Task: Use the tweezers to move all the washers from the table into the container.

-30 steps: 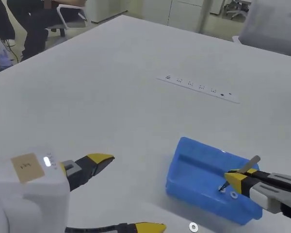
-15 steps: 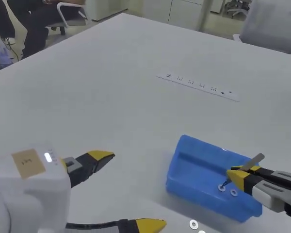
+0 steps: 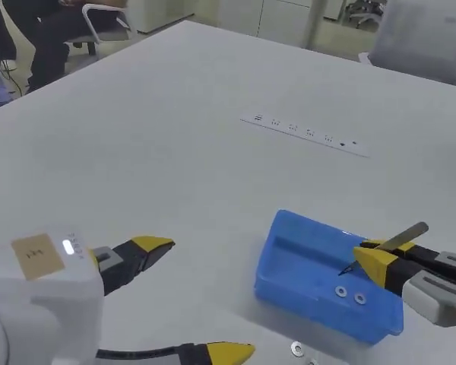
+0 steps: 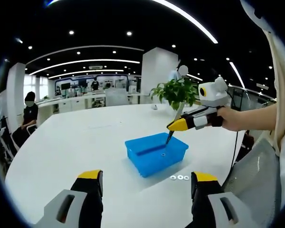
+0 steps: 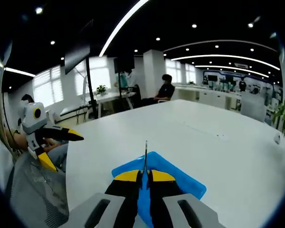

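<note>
Head view: right gripper (image 3: 368, 257) pinched tight on tweezers (image 3: 406, 234), tip over blue container (image 3: 289, 262) holding two washers (image 3: 340, 291) near desk's (image 3: 175, 152) near edge, left gripper (image 3: 210, 297) spread wide; left gripper view: three loose washers (image 4: 179, 177) on desk just beside container; right gripper view: jaws narrow around tweezers.

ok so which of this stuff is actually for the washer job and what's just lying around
For the job:
- tweezers, clamped in the right gripper
- blue container, two washers inside it
- three washers on the table

Just lying about:
- socket strip set in the tabletop
- potted plant
- grey chair
</note>
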A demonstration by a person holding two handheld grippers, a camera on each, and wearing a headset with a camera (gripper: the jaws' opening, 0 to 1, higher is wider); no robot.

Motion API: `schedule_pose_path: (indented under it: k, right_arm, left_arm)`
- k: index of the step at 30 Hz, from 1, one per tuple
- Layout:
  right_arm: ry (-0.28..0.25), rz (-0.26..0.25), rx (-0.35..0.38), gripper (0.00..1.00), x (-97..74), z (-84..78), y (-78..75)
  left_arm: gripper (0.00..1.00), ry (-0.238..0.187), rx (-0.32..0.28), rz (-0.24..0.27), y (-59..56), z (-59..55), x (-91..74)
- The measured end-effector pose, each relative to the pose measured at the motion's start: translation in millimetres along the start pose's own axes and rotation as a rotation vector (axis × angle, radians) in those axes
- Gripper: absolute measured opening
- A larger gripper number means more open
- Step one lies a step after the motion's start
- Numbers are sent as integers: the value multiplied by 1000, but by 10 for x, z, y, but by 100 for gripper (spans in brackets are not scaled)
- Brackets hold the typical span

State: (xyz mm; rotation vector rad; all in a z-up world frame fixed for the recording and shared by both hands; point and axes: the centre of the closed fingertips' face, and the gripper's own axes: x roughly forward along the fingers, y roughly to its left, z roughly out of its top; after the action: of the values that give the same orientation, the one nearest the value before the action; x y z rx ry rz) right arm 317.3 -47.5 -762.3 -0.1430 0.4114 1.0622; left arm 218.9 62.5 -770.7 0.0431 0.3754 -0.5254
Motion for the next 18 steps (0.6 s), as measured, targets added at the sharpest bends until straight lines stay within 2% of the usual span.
schedule_pose_path:
  k: [3, 9, 18]
  right_arm:
    - [-3, 22, 15, 4, -78, -23, 140]
    - [39, 67, 62, 4, -170, -233, 360]
    - [123, 79, 171, 4, -151, -642, 441]
  left_arm:
    - [77, 0, 0, 0, 2, 0, 1]
    - [76, 0, 3, -1, 2, -2, 4]
    - [76, 4, 5, -6, -6, -6, 10]
